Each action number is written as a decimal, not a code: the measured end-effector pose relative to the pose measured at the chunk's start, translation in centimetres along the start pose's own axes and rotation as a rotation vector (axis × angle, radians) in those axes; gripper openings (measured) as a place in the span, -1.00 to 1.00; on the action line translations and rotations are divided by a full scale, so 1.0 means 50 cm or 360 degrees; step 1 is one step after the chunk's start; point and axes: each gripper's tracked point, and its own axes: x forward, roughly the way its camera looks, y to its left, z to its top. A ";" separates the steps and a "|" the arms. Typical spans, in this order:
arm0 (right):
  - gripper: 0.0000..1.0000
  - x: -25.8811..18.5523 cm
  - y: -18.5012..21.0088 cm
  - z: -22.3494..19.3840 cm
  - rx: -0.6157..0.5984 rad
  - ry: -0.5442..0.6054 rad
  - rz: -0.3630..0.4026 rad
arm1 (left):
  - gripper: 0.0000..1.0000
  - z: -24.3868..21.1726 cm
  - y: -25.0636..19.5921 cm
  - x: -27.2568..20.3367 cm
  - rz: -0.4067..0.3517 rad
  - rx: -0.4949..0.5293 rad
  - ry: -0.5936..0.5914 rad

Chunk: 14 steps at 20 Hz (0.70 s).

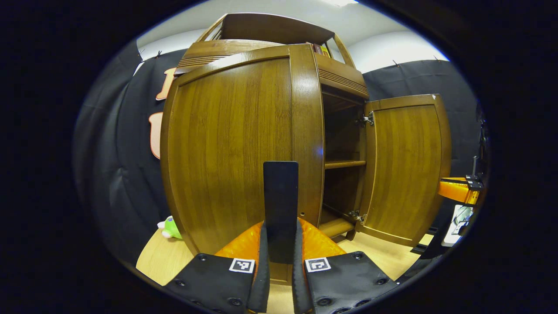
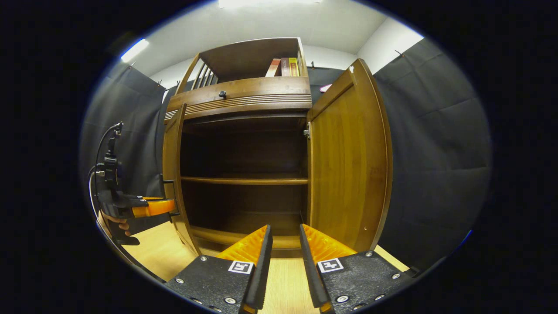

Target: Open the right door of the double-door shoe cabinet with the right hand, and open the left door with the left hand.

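Observation:
The wooden shoe cabinet (image 2: 244, 98) stands with both doors swung out. In the left gripper view the left door (image 1: 226, 148) looms close, and its black upright handle (image 1: 281, 187) sits between the fingers of my left gripper (image 1: 281, 224), which is shut on it. The right door (image 1: 405, 170) hangs wide open. In the right gripper view the left door (image 2: 173, 174) is edge-on, with the left gripper (image 2: 152, 207) and a hand (image 2: 115, 222) at it. My right gripper (image 2: 284, 226) is open, holding nothing, in front of the right door (image 2: 348, 161).
Inside the cabinet a shelf (image 2: 244, 180) crosses the dark interior. Books (image 2: 283, 66) stand on the top rack and a drawer knob (image 2: 222, 93) sits below them. A green toy (image 1: 170, 227) lies on the light wooden floor (image 1: 157, 257) left of the cabinet. Black cloth walls surround it.

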 end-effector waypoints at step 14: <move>-0.22 0.007 0.035 0.012 -0.0007 -0.0024 0.0042 | -0.46 0.000 0.022 -0.050 0.0021 -0.0011 -0.0001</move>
